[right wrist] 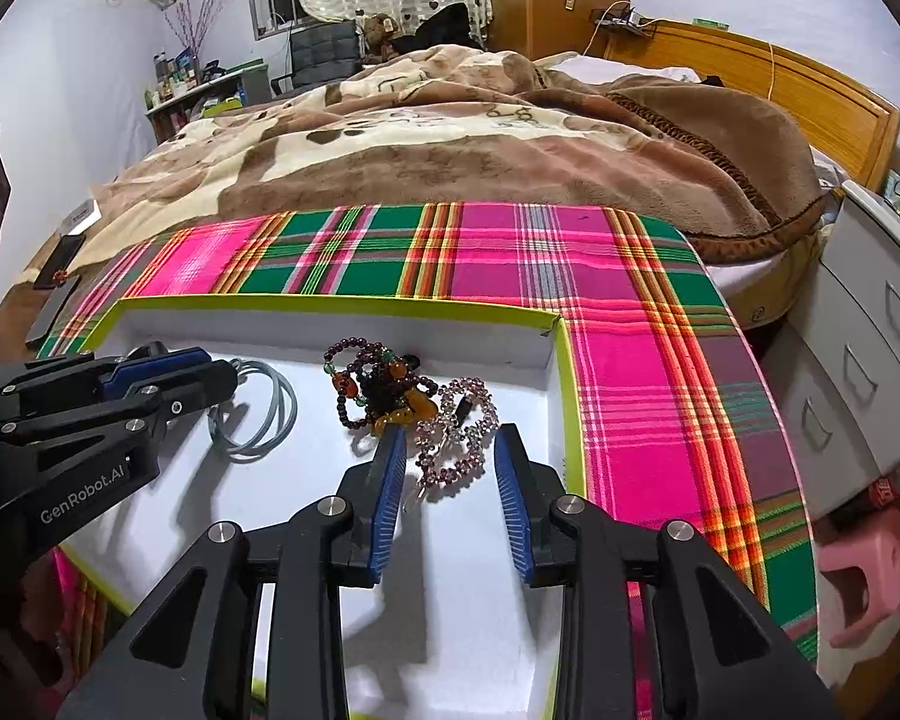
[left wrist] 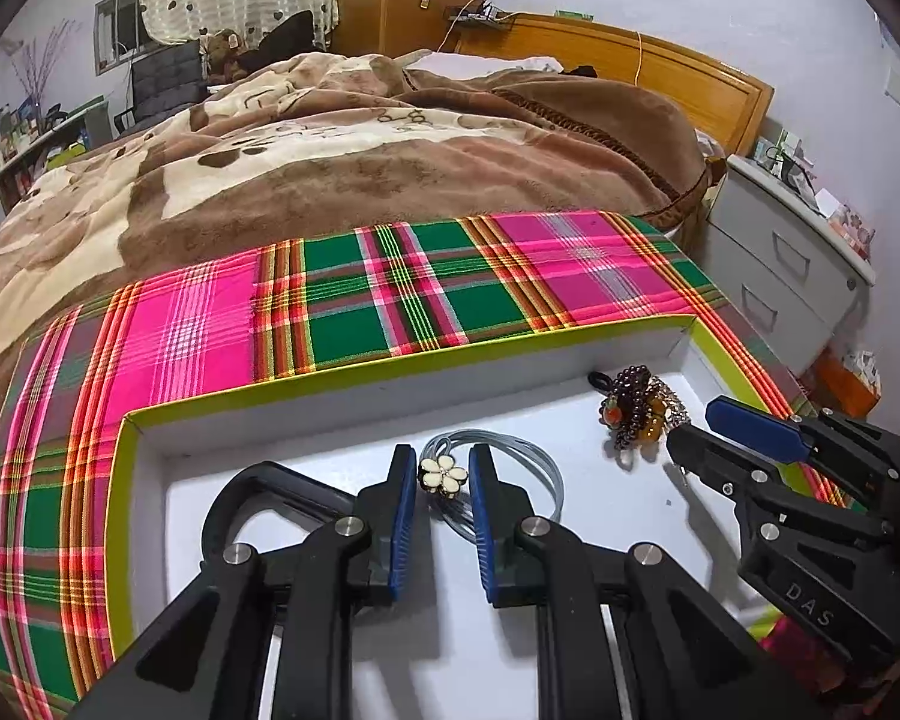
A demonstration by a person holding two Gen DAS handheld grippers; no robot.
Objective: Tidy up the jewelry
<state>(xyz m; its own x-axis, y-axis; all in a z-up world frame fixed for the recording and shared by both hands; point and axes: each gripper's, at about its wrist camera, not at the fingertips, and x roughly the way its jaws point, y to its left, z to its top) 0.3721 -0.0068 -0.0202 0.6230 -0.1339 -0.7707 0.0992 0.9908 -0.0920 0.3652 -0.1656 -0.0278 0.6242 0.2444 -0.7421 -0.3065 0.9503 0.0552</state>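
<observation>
A shallow white tray with a lime-green rim rests on a counter draped in a pink-and-green plaid cloth, with a bed under a plush brown blanket behind. The left gripper, black with ribbed blue pads, has its jaws spread on either side of a cream enamel flower charm on a coil of thin grey cord that lies on the tray floor; neither pad visibly touches it. The right gripper likewise has its jaws parted around a sparkling pink-beaded bracelet, just beside a tangle of dark garnet beads with amber and green stones, near the tray's right wall. Only the right wrist view separates the pink bracelet from the dark beads; only the left shows the flower.
</observation>
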